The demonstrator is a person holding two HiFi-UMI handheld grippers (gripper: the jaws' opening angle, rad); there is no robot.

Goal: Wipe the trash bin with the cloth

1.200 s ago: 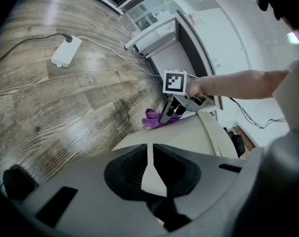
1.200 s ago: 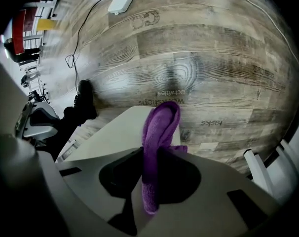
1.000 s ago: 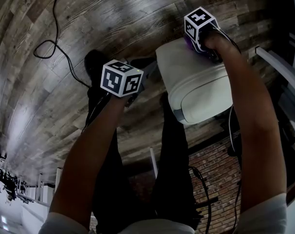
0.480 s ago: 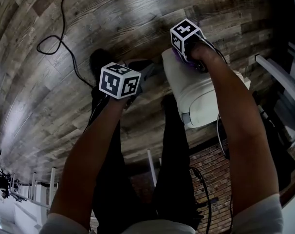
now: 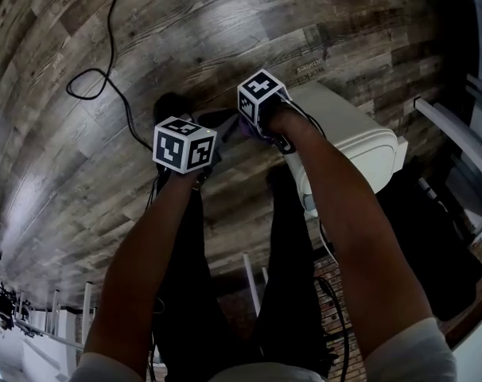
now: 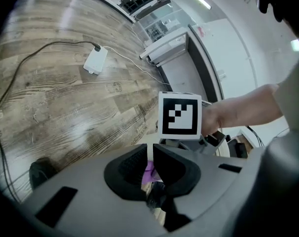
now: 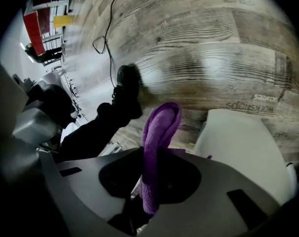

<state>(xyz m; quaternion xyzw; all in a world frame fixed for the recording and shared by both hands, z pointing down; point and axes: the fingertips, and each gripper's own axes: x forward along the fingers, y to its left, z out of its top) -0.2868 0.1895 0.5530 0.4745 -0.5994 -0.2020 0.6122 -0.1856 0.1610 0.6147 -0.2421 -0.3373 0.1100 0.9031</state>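
Purple cloth pinched in the right tongs, just beside the white bin

Right tongs [image 7: 150, 164] are clamped on the purple cloth [image 7: 160, 125] at the left edge of the trash bin [image 7: 248, 149]. Left tongs [image 6: 150, 164] are nearly closed and hold nothing. Grey wood-plank floor [image 5: 82, 157], black cable [image 5: 106, 62] looping far left.

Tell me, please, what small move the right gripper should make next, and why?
Probably shift the right gripper rightward onto the top of the white trash bin. Its jaws are clamped on the purple cloth, but the cloth faces wooden floor just left of the bin, not its surface.
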